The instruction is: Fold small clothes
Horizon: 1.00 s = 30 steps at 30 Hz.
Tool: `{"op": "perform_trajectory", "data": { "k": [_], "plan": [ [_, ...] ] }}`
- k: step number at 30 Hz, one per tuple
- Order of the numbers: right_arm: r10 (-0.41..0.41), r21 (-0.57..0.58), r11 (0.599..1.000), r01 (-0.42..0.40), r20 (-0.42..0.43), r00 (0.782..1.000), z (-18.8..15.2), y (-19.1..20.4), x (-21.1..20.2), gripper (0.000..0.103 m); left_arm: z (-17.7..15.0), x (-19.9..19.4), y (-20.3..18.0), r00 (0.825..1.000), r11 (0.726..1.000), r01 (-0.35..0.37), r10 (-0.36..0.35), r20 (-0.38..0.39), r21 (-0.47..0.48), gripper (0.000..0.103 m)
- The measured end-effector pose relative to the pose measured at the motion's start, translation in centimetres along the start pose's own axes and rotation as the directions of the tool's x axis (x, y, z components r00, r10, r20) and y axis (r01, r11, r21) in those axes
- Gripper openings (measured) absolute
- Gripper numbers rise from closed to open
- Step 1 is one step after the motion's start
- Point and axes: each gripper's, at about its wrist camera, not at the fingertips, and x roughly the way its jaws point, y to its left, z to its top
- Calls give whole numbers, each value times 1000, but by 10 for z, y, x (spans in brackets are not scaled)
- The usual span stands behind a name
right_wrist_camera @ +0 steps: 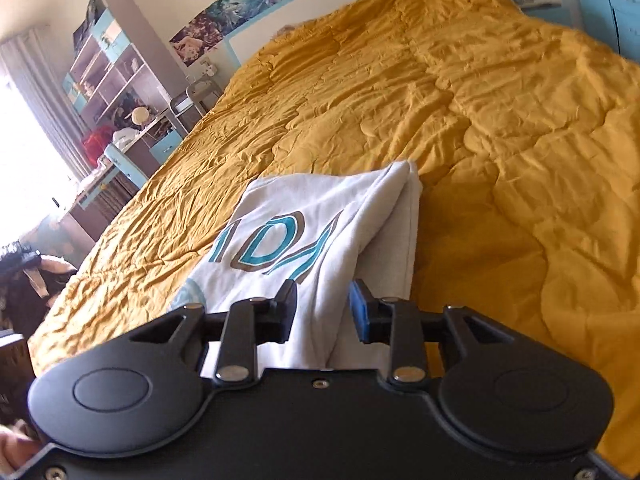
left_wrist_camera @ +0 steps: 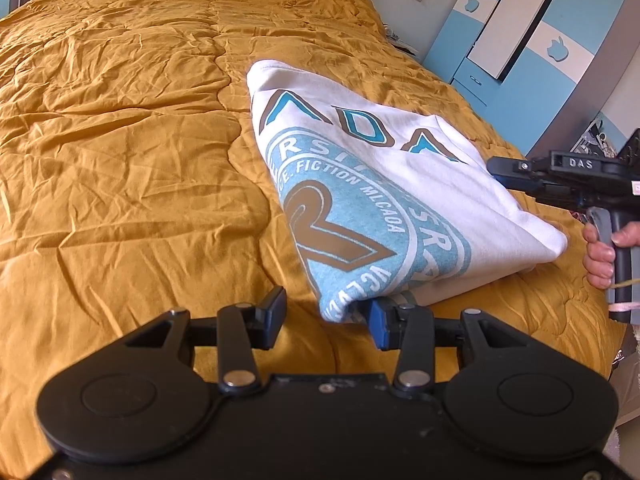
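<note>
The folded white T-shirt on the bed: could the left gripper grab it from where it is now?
Probably yes. The left gripper is open, and the near corner of the T-shirt lies right by its blue finger on the yellow quilt. Nothing blocks the way.

Our left gripper (left_wrist_camera: pixel 326 322) is a matte black body with two rounded lobes, each bearing a shallow circular recess. Silver rivets pin its black link arms, and small screws sit along the near edge of the body. One finger (left_wrist_camera: pixel 273 317) is black, the other pad (left_wrist_camera: pixel 378 326) bright blue. Our right gripper (right_wrist_camera: pixel 322 312) has the same build. Seen from the left wrist, its black housing reads "DAS" in pale letters above a grey handle, with pink tape below our hand (left_wrist_camera: pixel 600 252).
</note>
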Motion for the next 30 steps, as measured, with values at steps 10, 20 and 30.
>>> {"op": "perform_trajectory", "data": {
  "k": [10,20,30],
  "plan": [
    [-21,-26,999,23,61,998,14,7,1,8,-1,4,1,999,999,-37,37,19,8,47],
    [17,86,996,-23,63,998,-15,-23,-21,23,-3,1,-7,996,992,-87,84,33,91,45],
    [-11,-78,997,9,-20,1000,-51,-4,-62,34,-9,3,-16,992,984,-120,113,57,134,45]
  ]
}}
